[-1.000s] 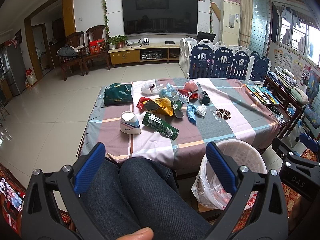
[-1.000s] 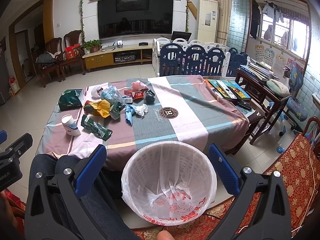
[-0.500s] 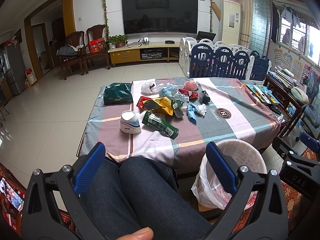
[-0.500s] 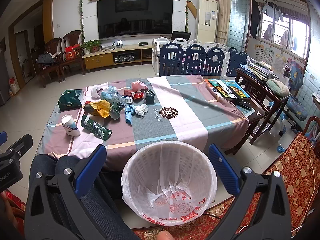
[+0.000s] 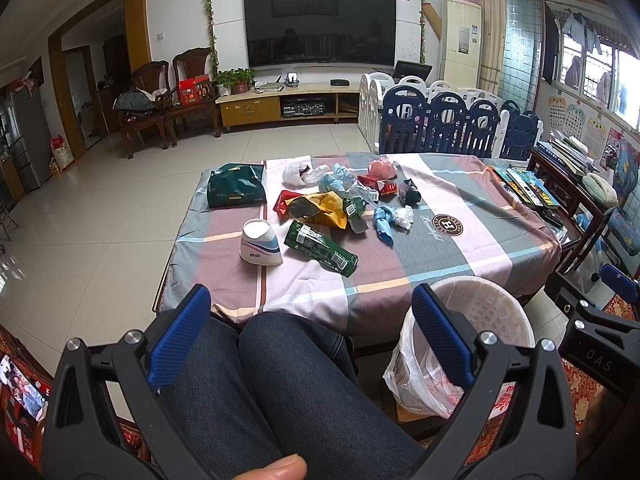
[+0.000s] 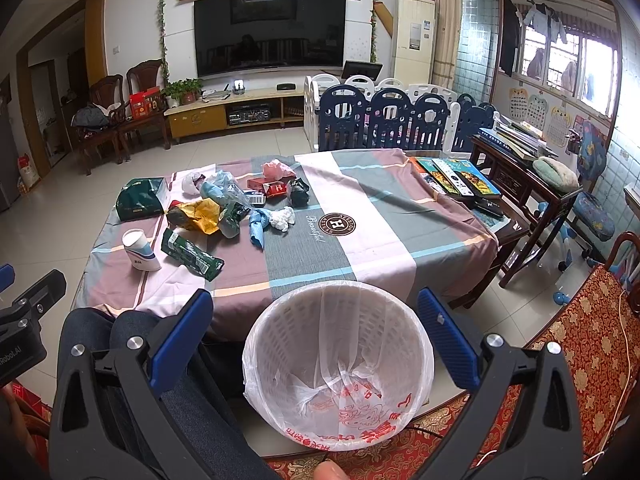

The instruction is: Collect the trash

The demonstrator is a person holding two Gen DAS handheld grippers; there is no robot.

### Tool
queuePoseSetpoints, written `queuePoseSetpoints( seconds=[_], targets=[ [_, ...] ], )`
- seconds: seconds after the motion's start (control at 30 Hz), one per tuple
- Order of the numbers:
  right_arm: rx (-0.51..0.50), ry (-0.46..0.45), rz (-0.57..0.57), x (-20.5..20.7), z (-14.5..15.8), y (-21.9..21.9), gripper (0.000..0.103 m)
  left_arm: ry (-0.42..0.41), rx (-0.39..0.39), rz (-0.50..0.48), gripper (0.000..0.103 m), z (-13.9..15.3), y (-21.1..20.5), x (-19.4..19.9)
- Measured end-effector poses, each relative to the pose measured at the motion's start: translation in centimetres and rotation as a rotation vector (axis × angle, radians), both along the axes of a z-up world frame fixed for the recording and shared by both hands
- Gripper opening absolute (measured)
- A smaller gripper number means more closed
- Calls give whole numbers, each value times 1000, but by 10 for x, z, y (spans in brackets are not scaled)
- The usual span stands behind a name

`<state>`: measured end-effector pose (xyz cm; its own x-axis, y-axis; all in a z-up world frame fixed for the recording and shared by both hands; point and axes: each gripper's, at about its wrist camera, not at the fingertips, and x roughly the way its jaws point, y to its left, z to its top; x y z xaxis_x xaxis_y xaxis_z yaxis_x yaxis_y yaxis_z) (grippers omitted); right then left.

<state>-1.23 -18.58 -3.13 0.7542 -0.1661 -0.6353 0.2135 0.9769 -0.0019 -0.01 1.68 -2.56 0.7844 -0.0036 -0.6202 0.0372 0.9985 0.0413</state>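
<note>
Trash lies on the table's left half: a paper cup point(image 5: 260, 242) on its side, a green wrapper point(image 5: 321, 248), a yellow bag point(image 5: 320, 210), a blue wad point(image 5: 383, 220), white tissue point(image 5: 403, 216), red packs point(image 5: 378, 186) and a dark green pouch point(image 5: 236, 191). A white bin point(image 6: 338, 364) with a plastic liner stands on the floor before the table; it also shows in the left wrist view point(image 5: 476, 312). My left gripper point(image 5: 310, 336) is open and empty above the person's lap. My right gripper point(image 6: 314, 340) is open and empty above the bin.
The table wears a striped cloth point(image 6: 380, 216). Books point(image 6: 456, 176) lie at its right edge beside a dark side table point(image 6: 520, 172). A playpen fence point(image 6: 392, 120) stands behind. The person's legs point(image 5: 280, 392) are under the left gripper. A red patterned seat point(image 6: 580, 344) is at right.
</note>
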Motion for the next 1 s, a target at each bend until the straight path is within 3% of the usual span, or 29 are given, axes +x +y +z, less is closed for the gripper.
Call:
queuePoseSetpoints(
  seconds=[0.37,0.6,0.9,1.0],
  targets=[
    [3,5,-2,-2,-4,1,100,4,2,2,100,-4,1,-3],
    [21,2,18,2,-7,3,100,27,5,-8,100,-21,4,-1],
    [10,-22,29,33,-3,11,100,2,-21,-35,100,-33,15,22],
    [0,-3,57,50,-7,15,100,42,-5,-11,100,-49,19,36]
  ],
)
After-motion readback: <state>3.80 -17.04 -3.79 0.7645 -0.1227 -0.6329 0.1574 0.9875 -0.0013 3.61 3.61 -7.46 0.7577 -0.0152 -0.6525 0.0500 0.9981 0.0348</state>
